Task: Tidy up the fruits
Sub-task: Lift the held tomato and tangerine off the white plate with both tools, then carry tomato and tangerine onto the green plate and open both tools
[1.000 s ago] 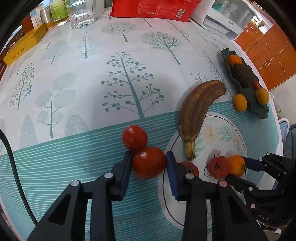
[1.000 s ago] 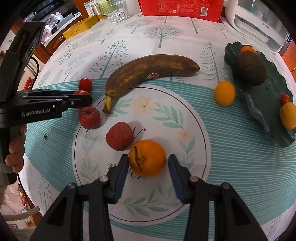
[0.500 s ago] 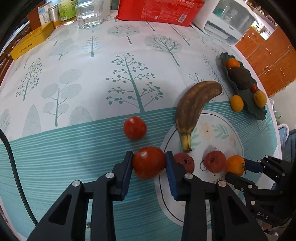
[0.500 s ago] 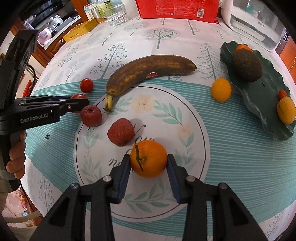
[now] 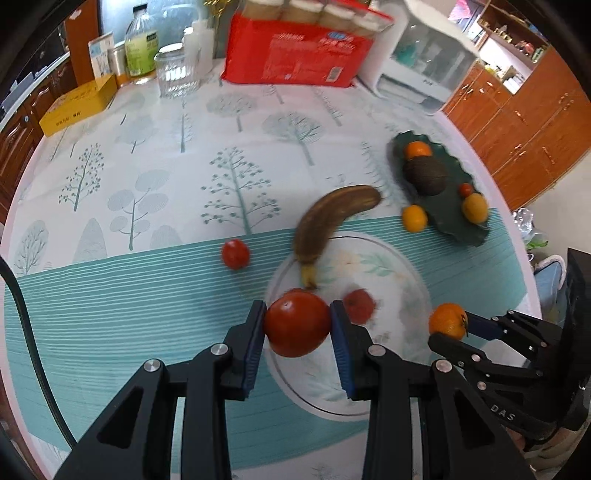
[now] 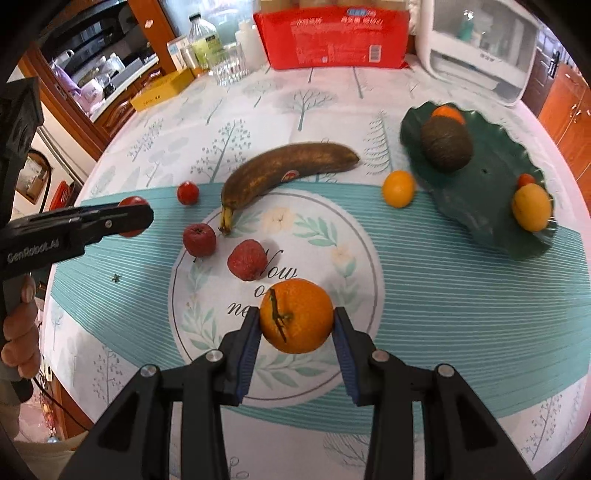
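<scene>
My left gripper is shut on a red tomato and holds it above the tablecloth. My right gripper is shut on an orange mandarin, lifted over the round printed circle. A second small tomato lies on the cloth. A brown banana, two red hawthorn-like fruits and a small orange fruit lie loose. A dark green leaf plate holds an avocado and small fruits.
At the table's far edge stand a red package, a glass, bottles, a yellow box and a white appliance. Wooden cabinets lie beyond the table on both sides.
Both grippers have closed on their fruit and lifted: the left raised the tomato off the cloth and away from the second tomato, the right raised the mandarin off the circle.
</scene>
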`<action>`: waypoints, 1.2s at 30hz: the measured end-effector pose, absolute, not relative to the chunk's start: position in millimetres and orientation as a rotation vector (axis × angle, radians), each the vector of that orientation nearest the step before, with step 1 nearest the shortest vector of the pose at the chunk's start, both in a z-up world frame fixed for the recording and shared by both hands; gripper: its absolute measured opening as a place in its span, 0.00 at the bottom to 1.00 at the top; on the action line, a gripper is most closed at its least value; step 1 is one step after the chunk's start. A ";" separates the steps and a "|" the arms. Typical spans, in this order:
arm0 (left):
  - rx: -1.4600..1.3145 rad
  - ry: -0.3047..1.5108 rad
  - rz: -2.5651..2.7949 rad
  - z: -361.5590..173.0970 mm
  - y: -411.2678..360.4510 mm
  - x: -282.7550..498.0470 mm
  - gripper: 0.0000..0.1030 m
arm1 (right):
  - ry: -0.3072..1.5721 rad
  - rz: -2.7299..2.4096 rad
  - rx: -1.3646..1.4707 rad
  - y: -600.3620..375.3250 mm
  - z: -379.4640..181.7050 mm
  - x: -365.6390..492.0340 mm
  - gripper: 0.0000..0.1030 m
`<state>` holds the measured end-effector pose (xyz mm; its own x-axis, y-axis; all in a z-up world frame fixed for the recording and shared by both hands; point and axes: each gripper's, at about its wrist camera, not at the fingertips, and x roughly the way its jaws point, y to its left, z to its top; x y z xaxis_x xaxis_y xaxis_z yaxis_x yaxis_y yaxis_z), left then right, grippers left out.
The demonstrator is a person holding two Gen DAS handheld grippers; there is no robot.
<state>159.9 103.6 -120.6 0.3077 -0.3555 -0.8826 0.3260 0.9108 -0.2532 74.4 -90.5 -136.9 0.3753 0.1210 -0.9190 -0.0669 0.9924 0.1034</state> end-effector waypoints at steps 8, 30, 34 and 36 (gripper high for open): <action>0.000 1.129 -0.497 -86.9 71.1 126.8 0.32 | 1.111 0.081 0.082 -121.4 -107.5 59.6 0.38; -0.042 1.088 -0.317 -51.2 -116.0 118.5 0.32 | 0.989 0.220 -0.026 -304.5 -26.7 98.9 0.38; -0.057 1.076 -0.264 -48.2 -147.8 134.4 0.32 | 0.964 0.234 -0.079 -331.9 -17.6 124.4 0.38; -0.064 1.075 -0.241 -48.9 -162.3 145.0 0.32 | 0.953 0.237 -0.092 -341.0 -14.8 138.4 0.38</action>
